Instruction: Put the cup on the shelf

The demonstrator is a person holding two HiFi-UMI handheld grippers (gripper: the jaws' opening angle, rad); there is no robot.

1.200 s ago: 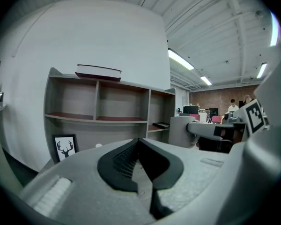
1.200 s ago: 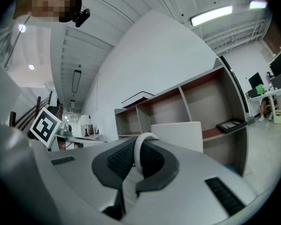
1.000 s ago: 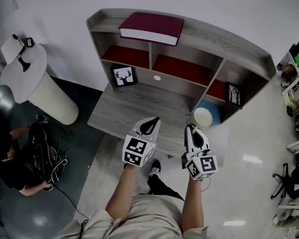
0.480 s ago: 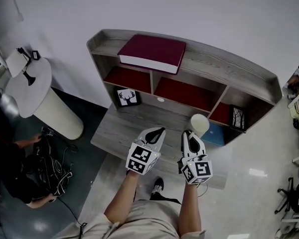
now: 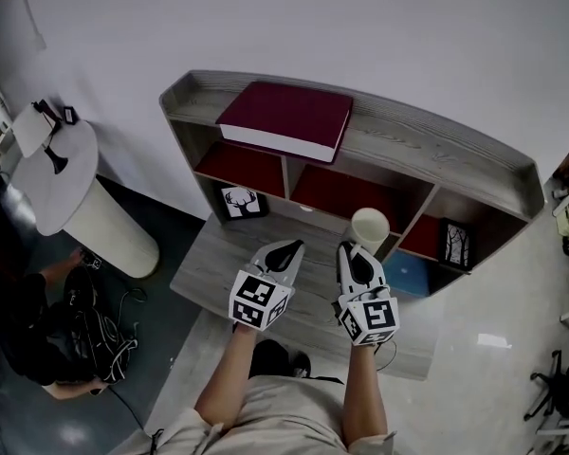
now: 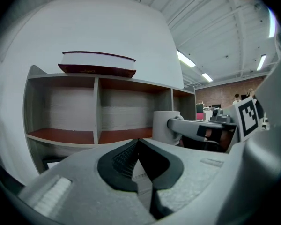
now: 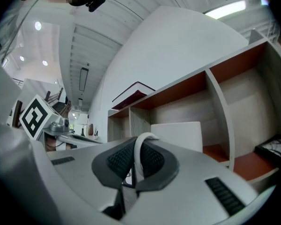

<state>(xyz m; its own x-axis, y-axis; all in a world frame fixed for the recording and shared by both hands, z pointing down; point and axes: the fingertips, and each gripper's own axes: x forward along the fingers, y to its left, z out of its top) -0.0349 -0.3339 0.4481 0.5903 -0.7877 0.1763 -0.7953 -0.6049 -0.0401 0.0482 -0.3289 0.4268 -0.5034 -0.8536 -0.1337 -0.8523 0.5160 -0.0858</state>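
Observation:
A white cup hangs in the air in front of the grey shelf unit, level with its red-floored compartments. My right gripper is shut on the cup's handle; in the right gripper view the thin white handle sits pinched between the dark pads, with the cup body just beyond. My left gripper hovers beside it over the desk top, shut with nothing in it. The left gripper view shows the cup to its right.
A dark red book lies on top of the shelf unit. A deer picture and a second framed picture stand in the lower openings, next to a blue box. A round white stand and a seated person are at the left.
The cup has risen from the desk's right end and moved left and toward the shelf compartments, carried by my right gripper. My left gripper has moved forward alongside it.

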